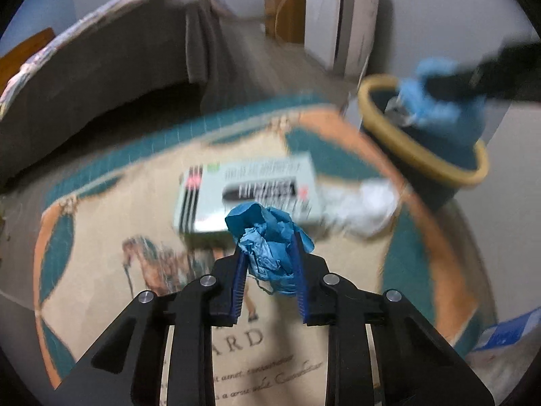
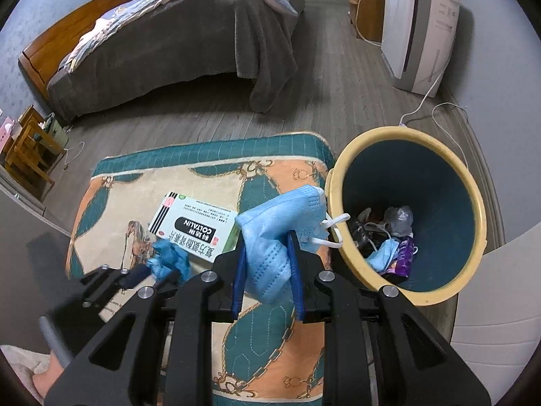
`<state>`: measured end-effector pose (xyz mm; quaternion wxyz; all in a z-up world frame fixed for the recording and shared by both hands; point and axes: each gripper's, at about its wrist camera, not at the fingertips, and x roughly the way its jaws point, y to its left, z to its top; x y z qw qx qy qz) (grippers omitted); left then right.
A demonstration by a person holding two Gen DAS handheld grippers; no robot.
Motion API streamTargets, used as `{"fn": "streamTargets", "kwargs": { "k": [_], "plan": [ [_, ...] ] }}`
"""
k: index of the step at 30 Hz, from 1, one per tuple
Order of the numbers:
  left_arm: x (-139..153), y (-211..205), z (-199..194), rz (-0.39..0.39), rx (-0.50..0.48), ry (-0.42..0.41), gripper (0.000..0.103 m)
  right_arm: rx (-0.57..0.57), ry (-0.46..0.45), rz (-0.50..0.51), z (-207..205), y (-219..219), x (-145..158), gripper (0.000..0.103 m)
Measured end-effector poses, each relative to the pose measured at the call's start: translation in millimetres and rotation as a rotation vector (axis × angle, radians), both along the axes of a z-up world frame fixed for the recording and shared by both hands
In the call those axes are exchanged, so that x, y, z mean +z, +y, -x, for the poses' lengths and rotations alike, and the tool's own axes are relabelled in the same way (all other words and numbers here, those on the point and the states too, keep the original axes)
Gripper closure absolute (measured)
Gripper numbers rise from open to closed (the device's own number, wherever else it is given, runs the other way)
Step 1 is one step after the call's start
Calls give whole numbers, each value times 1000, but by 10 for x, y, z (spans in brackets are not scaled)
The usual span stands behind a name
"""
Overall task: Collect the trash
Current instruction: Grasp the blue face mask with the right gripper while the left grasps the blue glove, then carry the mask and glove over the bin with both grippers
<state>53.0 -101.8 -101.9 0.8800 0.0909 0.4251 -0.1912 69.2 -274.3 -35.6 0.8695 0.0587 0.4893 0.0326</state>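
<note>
My left gripper [image 1: 268, 247] is shut on a crumpled blue glove [image 1: 267, 233] and holds it above the patterned rug; it also shows in the right wrist view [image 2: 159, 270]. My right gripper [image 2: 267, 250] is shut on a light blue face mask [image 2: 284, 223], held beside the rim of the blue bin with a yellow rim [image 2: 341, 176]. The bin [image 1: 389, 132] holds a mask, a purple wrapper and other scraps. A white medicine box [image 2: 196, 230] lies on the rug [image 2: 216, 169]; it also shows in the left wrist view [image 1: 250, 186]. A white crumpled tissue [image 1: 365, 206] lies next to the box.
A bed with a grey cover [image 2: 189, 34] stands behind the rug. A white air purifier [image 2: 419, 30] with a cable and a wooden cabinet [image 2: 368, 6] stand at the back right. Wooden shelves [image 2: 27, 142] stand at the left. The floor is grey wood.
</note>
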Motion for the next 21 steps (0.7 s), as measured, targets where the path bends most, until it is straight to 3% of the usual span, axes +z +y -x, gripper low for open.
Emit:
{"fn": "streamTargets", "kwargs": {
  "k": [5, 10, 21],
  "plan": [
    [354, -21, 43, 62, -7, -78, 77, -23, -17, -14, 6, -68, 54, 81],
    [598, -133, 99, 56, -46, -150, 77, -48, -43, 9, 32, -126, 121, 81],
    [772, -200, 108, 86, -56, -163, 77, -66, -58, 19, 35, -251, 136, 81]
  ]
}}
